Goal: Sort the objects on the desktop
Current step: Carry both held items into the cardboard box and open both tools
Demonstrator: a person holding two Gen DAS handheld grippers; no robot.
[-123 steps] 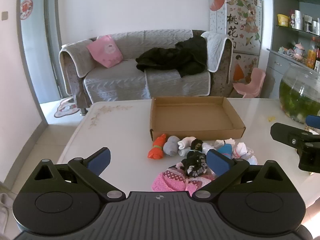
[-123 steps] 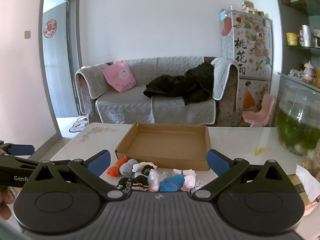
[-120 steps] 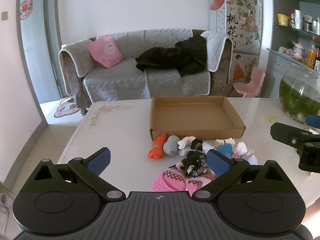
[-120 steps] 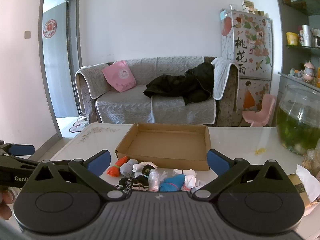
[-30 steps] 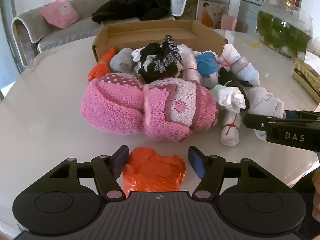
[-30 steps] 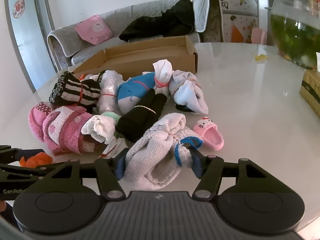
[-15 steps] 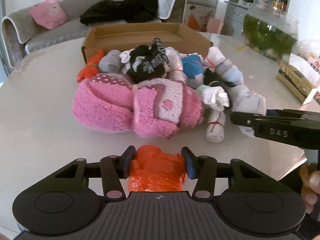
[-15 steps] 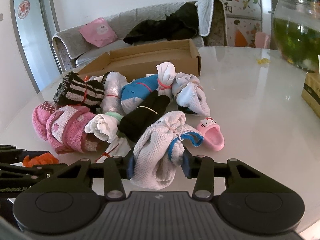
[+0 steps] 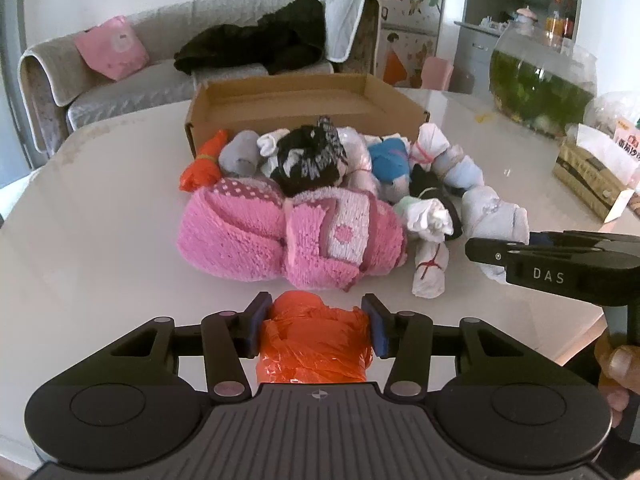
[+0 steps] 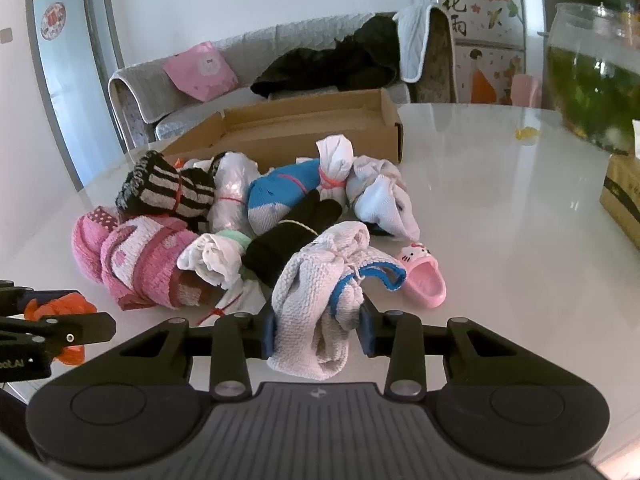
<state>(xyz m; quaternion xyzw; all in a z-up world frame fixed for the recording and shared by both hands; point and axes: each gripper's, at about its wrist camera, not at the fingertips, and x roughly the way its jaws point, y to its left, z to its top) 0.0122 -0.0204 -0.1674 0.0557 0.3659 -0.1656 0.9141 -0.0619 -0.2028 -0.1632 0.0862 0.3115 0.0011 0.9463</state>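
You get bright daylight glaring off the glossy worktop; both views stay sharp, bending strongly at the edges.

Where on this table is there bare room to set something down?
Free: the white table left of the pink towel bundle; the stretch between the sock pile and the fishbowl; inside the cardboard box. Crowded: directly in front of the box.

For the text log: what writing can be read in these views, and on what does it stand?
"DAS": on the right hand-held gripper.
"桃花雨": on the fridge.
Partly seen "ooLAI": on the left hand-held gripper.
Round door sign: too blurred to read.
Box print: too small.
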